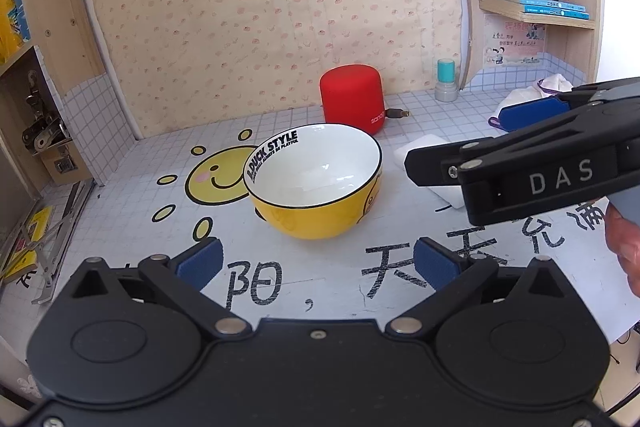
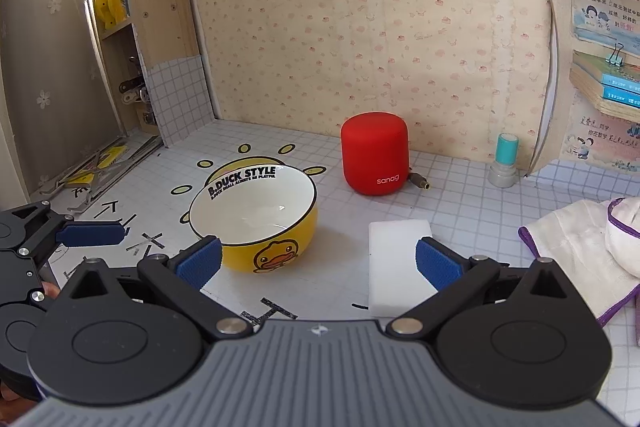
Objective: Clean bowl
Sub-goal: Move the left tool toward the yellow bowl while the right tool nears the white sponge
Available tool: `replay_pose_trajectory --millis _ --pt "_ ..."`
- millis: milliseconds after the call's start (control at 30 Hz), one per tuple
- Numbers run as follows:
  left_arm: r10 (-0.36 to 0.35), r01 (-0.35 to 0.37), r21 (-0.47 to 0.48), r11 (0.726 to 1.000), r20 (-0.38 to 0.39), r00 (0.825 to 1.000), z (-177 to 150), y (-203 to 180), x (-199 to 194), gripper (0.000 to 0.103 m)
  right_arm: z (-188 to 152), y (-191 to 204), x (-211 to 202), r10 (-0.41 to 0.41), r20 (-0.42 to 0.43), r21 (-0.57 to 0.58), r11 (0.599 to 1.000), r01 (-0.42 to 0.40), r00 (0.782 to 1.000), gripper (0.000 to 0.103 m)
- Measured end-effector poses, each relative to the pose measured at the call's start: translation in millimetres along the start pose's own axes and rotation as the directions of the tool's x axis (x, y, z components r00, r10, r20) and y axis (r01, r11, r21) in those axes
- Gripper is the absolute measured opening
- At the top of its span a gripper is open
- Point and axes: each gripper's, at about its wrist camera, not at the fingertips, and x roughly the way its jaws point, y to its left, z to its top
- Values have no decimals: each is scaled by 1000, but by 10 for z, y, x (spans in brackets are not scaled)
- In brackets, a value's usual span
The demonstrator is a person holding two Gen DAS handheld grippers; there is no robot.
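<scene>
A yellow duck bowl with a white inside stands upright on the desk mat. It looks empty. A white sponge block lies to its right. My left gripper is open, short of the bowl, holding nothing. My right gripper is open too, its right pad over the sponge's near half and its left pad by the bowl's front wall. In the left wrist view the right gripper's body hangs over the sponge.
A red speaker with a plug stands behind the bowl. A teal stamp sits at the back right. A white cloth with purple trim lies at the far right. Shelves flank both sides; a folded metal stand lies left.
</scene>
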Motion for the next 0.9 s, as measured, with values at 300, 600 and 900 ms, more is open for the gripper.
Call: replay_pose_trajectory --millis 300,600,900 --pt "2 -1 -29 1000 6 1000 -6 56 20 102 17 -23 -3 29 19 19 999 -30 999 103" --pt "9 -10 -39 999 -5 1000 -9 69 23 102 13 19 -7 30 19 16 999 -30 999 103" --pt "9 -9 -55 998 -11 1000 -15 93 35 103 15 43 -11 36 18 26 999 -36 999 103"
